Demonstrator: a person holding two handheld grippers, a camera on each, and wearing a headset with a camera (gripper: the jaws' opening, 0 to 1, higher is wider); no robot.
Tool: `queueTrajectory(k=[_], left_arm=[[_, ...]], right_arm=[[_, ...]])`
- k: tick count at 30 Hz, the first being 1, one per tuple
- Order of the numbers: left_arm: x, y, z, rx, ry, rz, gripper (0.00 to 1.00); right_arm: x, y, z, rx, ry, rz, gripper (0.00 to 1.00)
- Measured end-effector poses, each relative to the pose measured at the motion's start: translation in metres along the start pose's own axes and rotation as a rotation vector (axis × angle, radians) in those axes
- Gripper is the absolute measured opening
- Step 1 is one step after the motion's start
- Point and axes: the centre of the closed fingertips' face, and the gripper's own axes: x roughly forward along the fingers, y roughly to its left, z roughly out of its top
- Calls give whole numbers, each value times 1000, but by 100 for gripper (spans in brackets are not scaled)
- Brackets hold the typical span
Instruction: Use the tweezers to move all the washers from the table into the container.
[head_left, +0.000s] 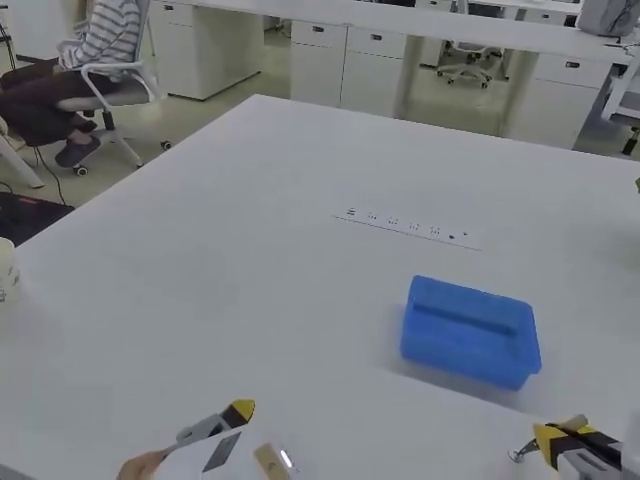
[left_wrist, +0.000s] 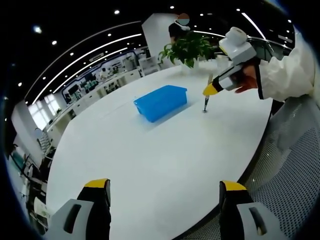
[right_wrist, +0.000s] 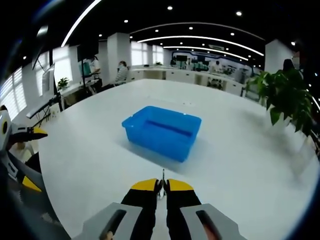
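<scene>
The tweezers (right_wrist: 163, 176) are clamped between the closed jaws of the right gripper (right_wrist: 162, 186), at the bottom centre of the right gripper view. Their thin tip points toward the blue container (right_wrist: 162, 131), which stands in the middle of that frame. In the left gripper view the tweezers hang with the point down over the white table (left_wrist: 150, 150), in the upper right, just right of the container. The left gripper (left_wrist: 164, 186) is released; its two jaws stand wide apart at the bottom of its own view. In the head view the container is right of centre, below a row of sockets (head_left: 405, 225) set in the table. A person (head_left: 100, 40) sits on a chair in the upper left corner.
</scene>
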Motion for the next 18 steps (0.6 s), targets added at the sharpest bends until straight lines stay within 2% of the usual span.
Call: queueTrajectory(k=[4,16,18], left_arm=[[0,0,0,1,2,-1,92],[0,0,-1,1,6,0,91],[0,0,-2,3,11,-1,91]], right_arm=[[4,1,3,-40,3,-5,2],[11,0,9,-29,-7,-20,1],[11,-1,10,-22,7,-11,1]])
